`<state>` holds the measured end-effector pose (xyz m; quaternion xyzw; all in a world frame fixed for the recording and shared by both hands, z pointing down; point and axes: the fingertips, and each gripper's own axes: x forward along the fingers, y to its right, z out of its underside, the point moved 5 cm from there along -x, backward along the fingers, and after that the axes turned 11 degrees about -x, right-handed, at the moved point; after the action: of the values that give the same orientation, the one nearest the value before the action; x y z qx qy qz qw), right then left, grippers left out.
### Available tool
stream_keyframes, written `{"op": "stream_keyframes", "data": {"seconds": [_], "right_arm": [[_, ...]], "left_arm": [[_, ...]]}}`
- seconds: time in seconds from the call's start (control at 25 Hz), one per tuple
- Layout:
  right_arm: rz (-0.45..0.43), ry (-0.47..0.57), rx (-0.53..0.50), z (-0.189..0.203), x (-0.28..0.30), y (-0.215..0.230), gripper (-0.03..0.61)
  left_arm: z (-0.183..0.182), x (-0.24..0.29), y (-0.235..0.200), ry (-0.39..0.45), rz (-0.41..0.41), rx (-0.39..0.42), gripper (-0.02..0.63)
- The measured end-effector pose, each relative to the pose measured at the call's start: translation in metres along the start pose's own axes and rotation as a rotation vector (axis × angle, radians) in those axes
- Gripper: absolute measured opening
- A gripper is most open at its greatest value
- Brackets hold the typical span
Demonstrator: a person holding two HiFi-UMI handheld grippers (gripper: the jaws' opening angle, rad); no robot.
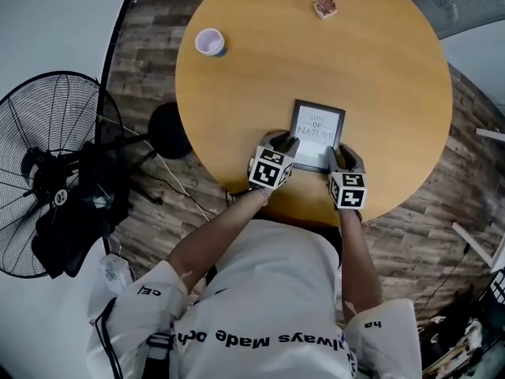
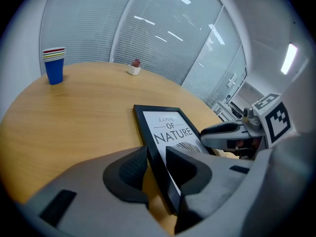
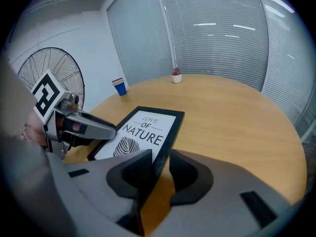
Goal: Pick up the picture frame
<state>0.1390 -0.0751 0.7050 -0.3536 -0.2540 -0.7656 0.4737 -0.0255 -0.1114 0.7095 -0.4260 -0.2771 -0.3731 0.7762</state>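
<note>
A black picture frame (image 1: 317, 133) with a white print reading "LOVE OF NATURE" lies near the front edge of the round wooden table (image 1: 379, 77). My left gripper (image 1: 282, 145) is shut on the frame's near left edge (image 2: 157, 164). My right gripper (image 1: 341, 157) is shut on the near right edge (image 3: 160, 162). In the left gripper view the frame (image 2: 168, 132) runs between the jaws, and the right gripper (image 2: 232, 132) shows beyond it. In the right gripper view the frame (image 3: 143, 135) likewise sits between the jaws, the left gripper (image 3: 81, 125) at its far side.
A stack of paper cups (image 1: 210, 42) stands at the table's far left, also seen as cups (image 2: 54, 64) and cups (image 3: 118, 87). A small potted plant (image 1: 325, 7) sits at the far edge. A black standing fan (image 1: 59, 172) is on the floor to the left.
</note>
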Motion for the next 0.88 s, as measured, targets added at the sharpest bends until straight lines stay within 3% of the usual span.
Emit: {"op": "stream_keyframes", "data": {"seconds": [0.88], "right_arm": [[0.022, -0.018, 0.025, -0.0002, 0.0014, 0.0013, 0.101]], "left_arm": [[0.0002, -0.0005, -0.0004, -0.017, -0.021, -0.008, 0.101]]}}
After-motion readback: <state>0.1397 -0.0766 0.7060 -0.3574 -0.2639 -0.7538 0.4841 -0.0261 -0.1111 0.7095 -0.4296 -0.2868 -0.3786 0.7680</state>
